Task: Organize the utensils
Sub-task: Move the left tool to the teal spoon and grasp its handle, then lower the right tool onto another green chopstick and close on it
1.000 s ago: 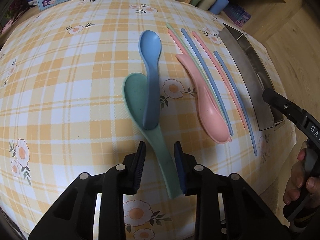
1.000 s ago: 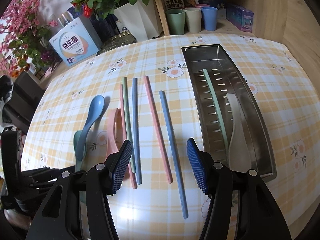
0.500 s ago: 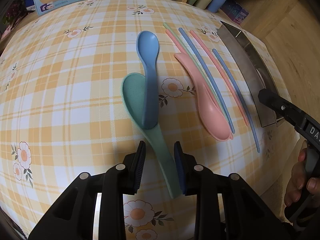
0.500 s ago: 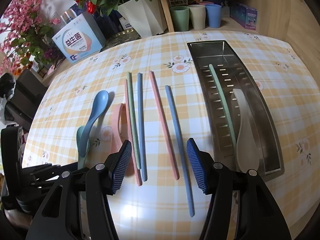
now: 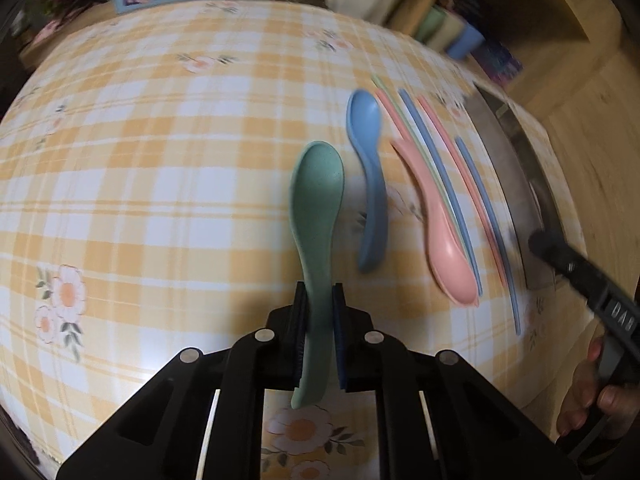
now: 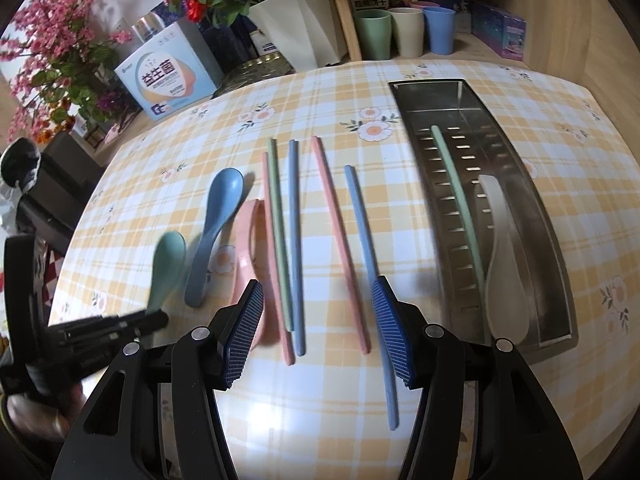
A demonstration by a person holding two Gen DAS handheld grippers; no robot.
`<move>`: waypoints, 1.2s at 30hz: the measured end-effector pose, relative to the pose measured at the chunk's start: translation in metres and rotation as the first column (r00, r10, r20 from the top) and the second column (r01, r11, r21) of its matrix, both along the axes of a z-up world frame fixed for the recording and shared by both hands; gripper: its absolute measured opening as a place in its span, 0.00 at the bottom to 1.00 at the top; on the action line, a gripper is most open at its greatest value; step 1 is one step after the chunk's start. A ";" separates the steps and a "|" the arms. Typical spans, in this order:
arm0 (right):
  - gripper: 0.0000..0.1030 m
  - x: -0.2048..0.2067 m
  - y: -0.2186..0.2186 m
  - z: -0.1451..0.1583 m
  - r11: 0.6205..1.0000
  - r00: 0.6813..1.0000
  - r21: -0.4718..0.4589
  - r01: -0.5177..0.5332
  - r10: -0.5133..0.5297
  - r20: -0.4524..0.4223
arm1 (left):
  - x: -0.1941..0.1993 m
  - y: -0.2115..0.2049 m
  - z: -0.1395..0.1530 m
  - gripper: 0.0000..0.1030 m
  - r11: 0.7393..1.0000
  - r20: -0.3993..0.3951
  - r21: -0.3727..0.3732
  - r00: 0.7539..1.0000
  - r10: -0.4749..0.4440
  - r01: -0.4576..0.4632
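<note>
Our left gripper (image 5: pixel 319 320) has just closed on the green spoon's (image 5: pixel 316 216) handle, lifting it clear of the blue spoon (image 5: pixel 370 184). Next we carry it to the steel tray (image 6: pixel 532 216); our right gripper (image 6: pixel 320 332) waits agape.

A white faceted planter (image 6: pixel 298 28) of red flowers is standing behind the yellow checked floral tablecloth (image 6: pixel 400 420), beside a blue-and-white printed box (image 6: pixel 168 80), while green, cream and blue cups (image 6: pixel 404 32) are lining a wooden shelf.
</note>
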State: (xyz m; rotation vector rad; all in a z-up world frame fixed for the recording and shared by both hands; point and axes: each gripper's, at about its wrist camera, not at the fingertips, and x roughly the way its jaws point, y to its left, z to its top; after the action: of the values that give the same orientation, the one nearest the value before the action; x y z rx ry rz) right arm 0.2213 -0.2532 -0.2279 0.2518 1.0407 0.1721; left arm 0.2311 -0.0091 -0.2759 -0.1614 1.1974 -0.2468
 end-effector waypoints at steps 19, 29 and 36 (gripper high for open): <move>0.31 0.040 0.073 -0.012 0.979 0.979 -0.013 -0.204 0.204 -0.011 | 0.001 0.038 0.024 0.11 0.994 0.096 -0.054 0.991 0.095 -0.090; 0.23 0.058 0.067 -0.021 0.989 0.991 -0.071 -0.132 0.131 -0.025 | -0.001 0.050 0.023 0.11 0.991 0.102 -0.082 0.988 0.118 -0.110; 0.08 0.073 0.053 -0.032 0.986 0.994 -0.130 -0.104 0.100 -0.040 | 0.001 0.049 0.021 0.11 0.990 0.096 -0.093 0.989 0.111 -0.103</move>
State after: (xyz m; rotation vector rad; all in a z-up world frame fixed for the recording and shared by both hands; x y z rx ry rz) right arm 0.2943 -0.1998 -0.2596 0.0817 1.0942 0.1909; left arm 0.2317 0.0402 -0.2553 -0.2859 1.0751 -0.2107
